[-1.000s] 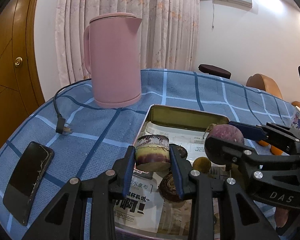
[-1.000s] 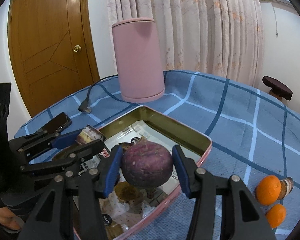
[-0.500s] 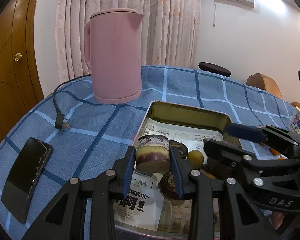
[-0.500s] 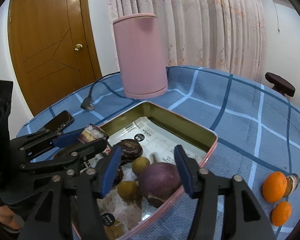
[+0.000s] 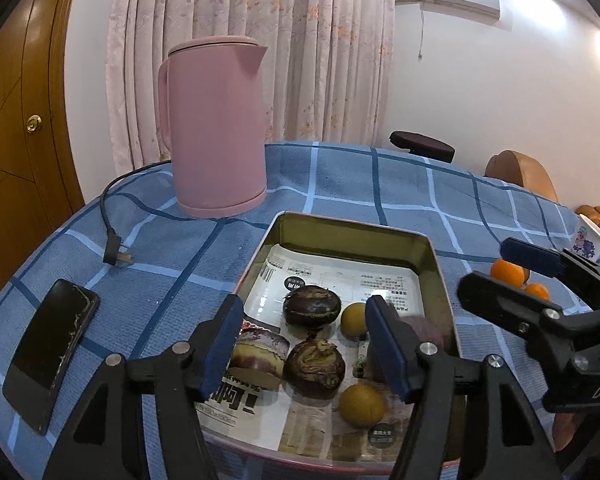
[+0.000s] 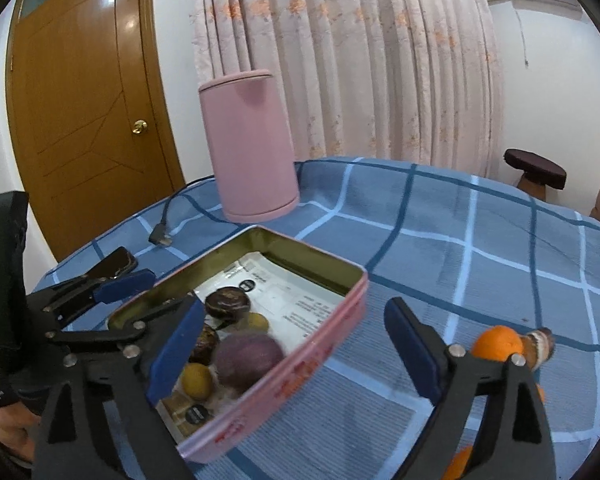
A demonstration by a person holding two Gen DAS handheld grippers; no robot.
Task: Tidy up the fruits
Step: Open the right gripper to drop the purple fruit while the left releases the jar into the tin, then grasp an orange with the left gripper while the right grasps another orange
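The pink tin (image 6: 300, 350) is seen on the table (image 6: 460, 248), holding the purple fruit (image 6: 248, 356): judged firm, rounded, best gripped across its middle. An orange (image 6: 496, 344) lies outside. Left tongs (image 5: 300, 344) and right tongs (image 6: 296, 344) are spread wide, holding nothing.

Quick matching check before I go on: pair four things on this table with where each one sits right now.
Things:
1. purple fruit
2. phone
3. pink kettle
4. orange

Places:
A. on the cloth behind the tin
B. on the cloth to the right, outside the tin
C. inside the tin
D. near the table's left edge

Pairs: 1-C, 2-D, 3-A, 4-B

Both the left gripper and the right gripper are open and hold nothing.
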